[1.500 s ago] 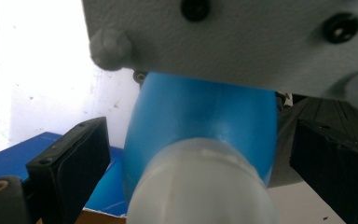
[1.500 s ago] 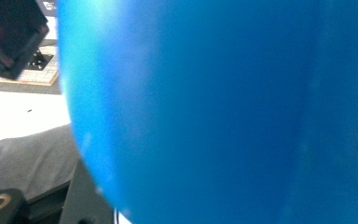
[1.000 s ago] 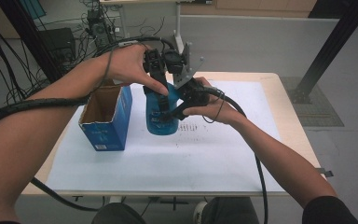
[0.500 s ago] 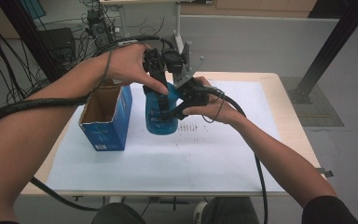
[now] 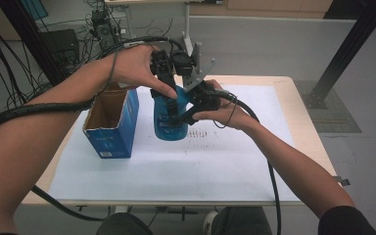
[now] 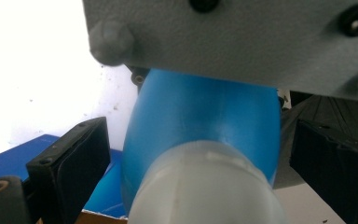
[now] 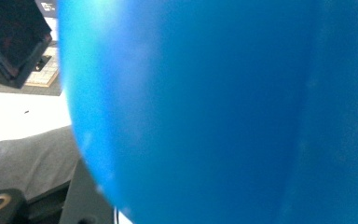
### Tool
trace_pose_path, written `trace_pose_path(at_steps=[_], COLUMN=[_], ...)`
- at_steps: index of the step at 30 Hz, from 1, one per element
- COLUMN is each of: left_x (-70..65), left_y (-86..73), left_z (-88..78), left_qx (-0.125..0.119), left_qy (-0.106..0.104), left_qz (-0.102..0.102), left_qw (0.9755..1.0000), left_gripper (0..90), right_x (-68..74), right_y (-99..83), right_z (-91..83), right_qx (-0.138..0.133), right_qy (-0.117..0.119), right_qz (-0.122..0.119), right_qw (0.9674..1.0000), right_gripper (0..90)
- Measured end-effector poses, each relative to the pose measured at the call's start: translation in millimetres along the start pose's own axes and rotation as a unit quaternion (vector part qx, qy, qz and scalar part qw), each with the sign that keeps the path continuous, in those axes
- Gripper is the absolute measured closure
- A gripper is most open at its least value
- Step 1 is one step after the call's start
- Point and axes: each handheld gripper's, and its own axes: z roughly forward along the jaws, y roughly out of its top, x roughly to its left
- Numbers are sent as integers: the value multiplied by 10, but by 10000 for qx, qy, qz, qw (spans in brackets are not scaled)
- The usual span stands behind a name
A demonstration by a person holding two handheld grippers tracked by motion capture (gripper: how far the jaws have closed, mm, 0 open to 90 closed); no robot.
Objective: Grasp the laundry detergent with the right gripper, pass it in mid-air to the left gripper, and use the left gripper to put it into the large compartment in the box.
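The blue bottle (image 5: 169, 120) stands upright near the middle of the table (image 5: 284, 98), on the white sheet (image 5: 176, 166), just beside the open blue carton (image 5: 112, 125) on your left. Its whitish cap (image 6: 205, 186) sits right under your left gripper (image 5: 169, 100), and in the left gripper view the black jaws stand spread on either side of the neck, with a gap visible at each pad, so nothing is pinched there yet. Your right gripper (image 5: 188, 110) presses in at the bottle's shoulder from the right; its own view is so close to the blue wall that you cannot tell whether those jaws are gripping or merely resting alongside.

Judging by the smooth, glossy, rounded plastic, expect the body to be slippery and to give a little under a squeeze; how full and heavy it is cannot be read. The narrower neck just below the cap looks like the firmest place to take hold, with the second gripper steadying the shoulder.
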Motion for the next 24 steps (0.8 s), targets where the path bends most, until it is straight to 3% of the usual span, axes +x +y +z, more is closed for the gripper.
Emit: trace_pose_path(at_steps=[24], left_x=[4], left_y=[-8], left_z=[-25], left_qx=[3], left_qy=[39], left_qz=[-2], left_qw=[10000], left_gripper=[58], right_x=[-7], right_y=[41], right_z=[3], right_qx=[-25], right_qy=[7], right_qz=[-33], right_qw=[10000], right_gripper=[434])
